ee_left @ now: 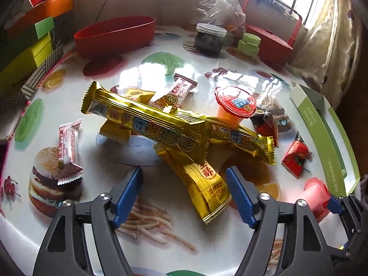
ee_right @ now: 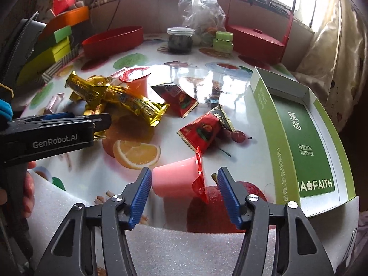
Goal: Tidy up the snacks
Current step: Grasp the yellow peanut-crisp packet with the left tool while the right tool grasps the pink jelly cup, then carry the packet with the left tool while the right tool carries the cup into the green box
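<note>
Printed table; parted fingers flanking gold packet.

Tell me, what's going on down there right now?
Left gripper open around gold foil snack packet. Right gripper open around tipped pink jelly cup. Neither gripped. Nothing blocking.

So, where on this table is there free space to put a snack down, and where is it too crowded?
Free: the glossy strip of table between the jar and the red packets; the inside of the green tray; the patch around the printed orange slice. Crowded: the heap of gold bars, with the upright jelly cup against it.
</note>
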`<act>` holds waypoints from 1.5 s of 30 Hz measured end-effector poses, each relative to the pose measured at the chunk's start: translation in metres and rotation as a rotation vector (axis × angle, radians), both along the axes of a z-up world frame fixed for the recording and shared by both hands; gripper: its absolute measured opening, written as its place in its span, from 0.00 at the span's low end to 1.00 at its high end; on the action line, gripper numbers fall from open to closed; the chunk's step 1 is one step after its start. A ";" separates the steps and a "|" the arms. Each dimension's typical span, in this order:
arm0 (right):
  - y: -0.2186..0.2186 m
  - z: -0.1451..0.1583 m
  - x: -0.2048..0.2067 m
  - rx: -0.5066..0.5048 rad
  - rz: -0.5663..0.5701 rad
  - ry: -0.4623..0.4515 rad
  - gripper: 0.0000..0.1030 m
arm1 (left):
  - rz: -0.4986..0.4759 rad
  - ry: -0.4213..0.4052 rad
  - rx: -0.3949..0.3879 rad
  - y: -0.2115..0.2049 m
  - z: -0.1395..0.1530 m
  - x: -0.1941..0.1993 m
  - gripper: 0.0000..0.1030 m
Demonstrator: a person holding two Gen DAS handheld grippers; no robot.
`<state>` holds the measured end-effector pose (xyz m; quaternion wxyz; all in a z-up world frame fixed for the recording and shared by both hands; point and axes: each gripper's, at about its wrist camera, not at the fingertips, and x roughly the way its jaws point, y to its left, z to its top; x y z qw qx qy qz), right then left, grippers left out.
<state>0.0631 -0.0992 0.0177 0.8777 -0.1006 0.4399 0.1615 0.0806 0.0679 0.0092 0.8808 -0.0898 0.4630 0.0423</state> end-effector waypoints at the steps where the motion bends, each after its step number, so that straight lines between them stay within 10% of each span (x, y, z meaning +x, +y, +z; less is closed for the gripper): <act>1: 0.000 0.000 0.000 0.002 0.001 0.002 0.55 | 0.001 -0.002 0.006 0.001 0.000 0.000 0.64; 16: -0.005 0.002 -0.004 0.048 -0.018 0.005 0.43 | -0.019 -0.017 0.010 0.010 0.002 -0.016 0.28; 45: -0.040 0.029 -0.008 0.170 -0.083 -0.015 0.41 | -0.239 -0.085 -0.150 -0.039 0.032 -0.030 0.25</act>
